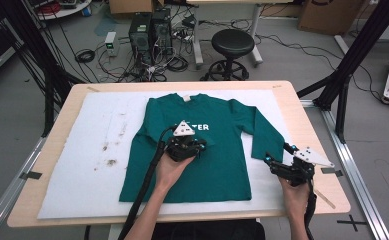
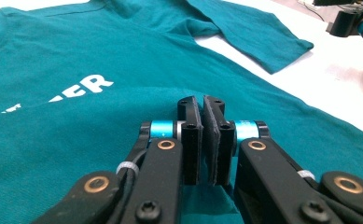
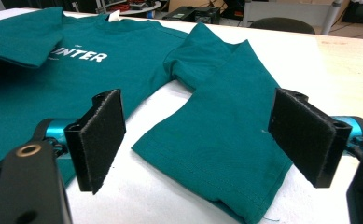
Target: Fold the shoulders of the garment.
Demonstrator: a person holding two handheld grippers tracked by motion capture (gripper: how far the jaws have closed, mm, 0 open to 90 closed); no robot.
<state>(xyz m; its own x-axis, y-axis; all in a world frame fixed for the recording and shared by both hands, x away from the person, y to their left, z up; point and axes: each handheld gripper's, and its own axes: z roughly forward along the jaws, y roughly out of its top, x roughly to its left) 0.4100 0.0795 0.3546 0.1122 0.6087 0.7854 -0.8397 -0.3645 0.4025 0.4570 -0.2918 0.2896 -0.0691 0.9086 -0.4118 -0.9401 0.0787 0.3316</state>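
A teal long-sleeved shirt (image 1: 217, 170) with white lettering lies face up on the white mat. My left gripper (image 1: 199, 145) hovers over its chest, jaws shut (image 2: 202, 105). A raised fold of the left sleeve (image 3: 16, 44) is drawn across the chest to it and looks pinched between the pads. My right gripper (image 1: 278, 153) stands open just off the cuff of the right sleeve (image 1: 263, 145). In the right gripper view that sleeve (image 3: 216, 140) lies flat between the spread pads (image 3: 100, 130), untouched. The right gripper (image 2: 356, 23) also shows far off in the left gripper view.
The white mat (image 1: 92, 165) covers most of the wooden table (image 1: 312, 125). Behind the table stand a black stool (image 1: 232, 42), computer towers (image 1: 149, 30) and loose cables. Black frame posts (image 1: 352, 60) rise at the right and left.
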